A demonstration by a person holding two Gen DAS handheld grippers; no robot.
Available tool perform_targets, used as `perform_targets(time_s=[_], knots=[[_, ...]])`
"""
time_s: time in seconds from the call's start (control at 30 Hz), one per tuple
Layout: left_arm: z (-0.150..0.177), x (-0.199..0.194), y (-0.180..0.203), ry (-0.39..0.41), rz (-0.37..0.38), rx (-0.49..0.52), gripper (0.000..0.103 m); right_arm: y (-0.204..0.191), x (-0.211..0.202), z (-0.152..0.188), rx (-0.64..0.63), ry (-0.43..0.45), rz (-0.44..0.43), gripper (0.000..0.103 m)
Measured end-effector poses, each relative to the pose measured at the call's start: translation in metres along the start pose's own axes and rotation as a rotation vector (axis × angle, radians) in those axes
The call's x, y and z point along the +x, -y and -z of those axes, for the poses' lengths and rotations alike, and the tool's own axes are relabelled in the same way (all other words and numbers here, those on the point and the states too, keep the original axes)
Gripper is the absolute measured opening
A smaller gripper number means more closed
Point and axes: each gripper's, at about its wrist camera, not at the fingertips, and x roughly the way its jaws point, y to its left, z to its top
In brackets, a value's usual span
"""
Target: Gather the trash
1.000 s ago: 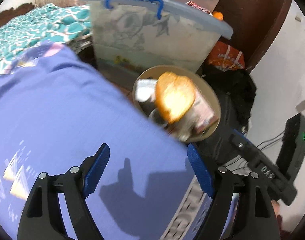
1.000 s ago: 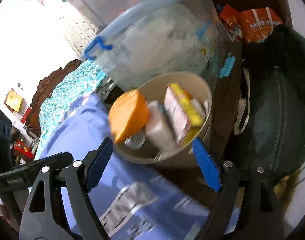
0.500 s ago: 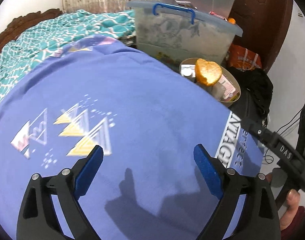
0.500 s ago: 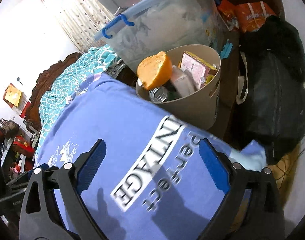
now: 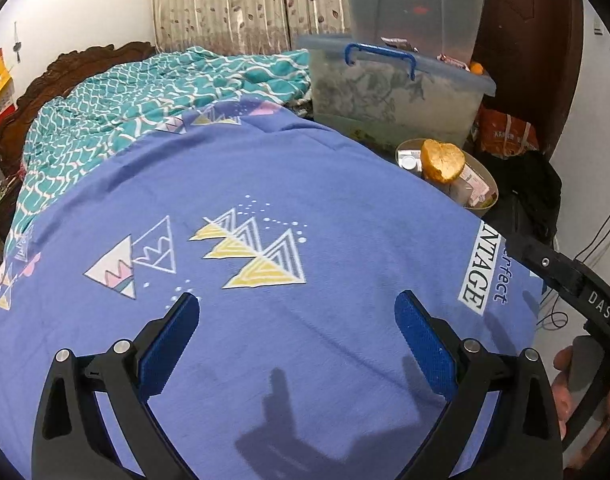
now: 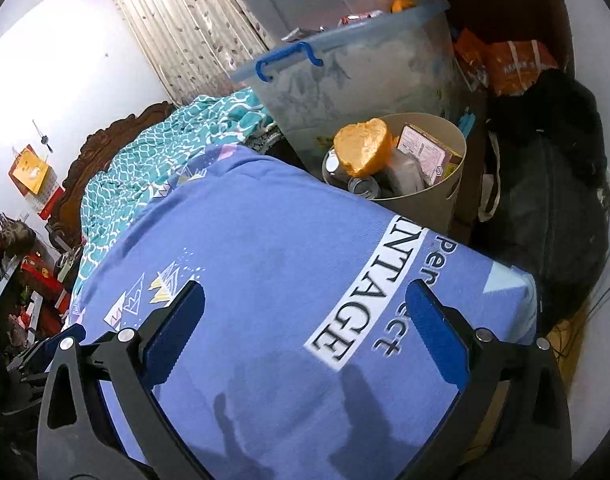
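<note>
Drop step looks done: left gripper point(image 5: 297, 344) & right gripper point(image 6: 305, 336), jaws just opened wide w/ nothing between, hover over bed point(image 5: 345, 208); trash sits in bin point(image 6: 451, 196) off bed's far corner; next, find more trash.

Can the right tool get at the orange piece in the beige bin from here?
Probably yes: the right tool is open and empty, and the orange piece lies uncovered on top of the beige bin, beyond the bed corner.

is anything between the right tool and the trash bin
Nothing stands between them. The right tool hangs open and empty over the blue bedsheet; the bin sits just past the bed's far edge, its open top piled with trash.
</note>
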Motion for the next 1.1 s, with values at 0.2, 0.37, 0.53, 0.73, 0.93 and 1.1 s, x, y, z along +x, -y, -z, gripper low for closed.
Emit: perform_targets(time_s=[0.2,0.37,0.53,0.73,0.93,1.1], knots=[[0.009,-0.017,-0.015,0.044,-0.062,-0.003,0.094,-0.020,-0.015,0.011,-0.004,0.031,0.032,0.099],[0.017,-0.033,-0.028,0.092,-0.127,-0.003,0.094,-0.036,-0.021,0.018,-0.019,0.034,0.029,0.099],[0.024,-0.047,-0.040,0.121,-0.155,-0.014,0.094,-0.051,-0.027,0.022,-0.048,0.044,0.024,0.099],[0.028,-0.055,-0.047,0.139,-0.164,-0.028,0.094,-0.063,-0.037,0.026,-0.066,0.065,0.019,0.099],[0.030,-0.060,-0.047,0.148,-0.162,-0.028,0.094,-0.064,-0.048,0.027,-0.064,0.087,0.040,0.099],[0.028,-0.068,-0.039,0.169,-0.160,-0.013,0.094,-0.054,-0.060,0.028,-0.046,0.091,0.068,0.099]])
